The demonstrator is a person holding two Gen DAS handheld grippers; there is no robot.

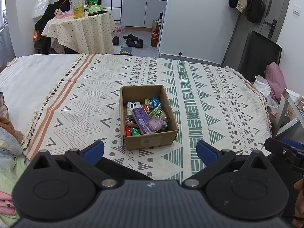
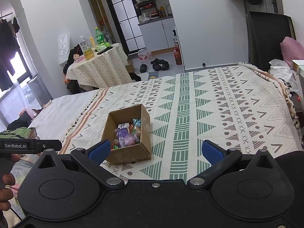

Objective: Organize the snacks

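- Open rectangular cardboard box (image 1: 150, 142) sits on the bed's woven, geometric-patterned blanket (image 1: 209, 98).
- Crinkly foil and plastic snack packets (image 1: 146, 115) fill the box.
- Left tool (image 1: 150, 150): ribbed blue pads spread wide, empty.
- Right tool (image 2: 155, 150): likewise spread, empty.

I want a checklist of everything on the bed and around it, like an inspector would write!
Surface: patterned blanket spread over the bed, white sheet to one side.
Job's things: open cardboard box on the blanket, snacks piled inside, including a purple packet.
Clutter: clothes at the bed's edge; nothing loose on the blanket near the box.
Grippers: left gripper and right gripper both open, empty, short of the box.
Cables: nothing seen.
Surroundings: round table with bottles, shoes on the floor, coats hanging by the door.
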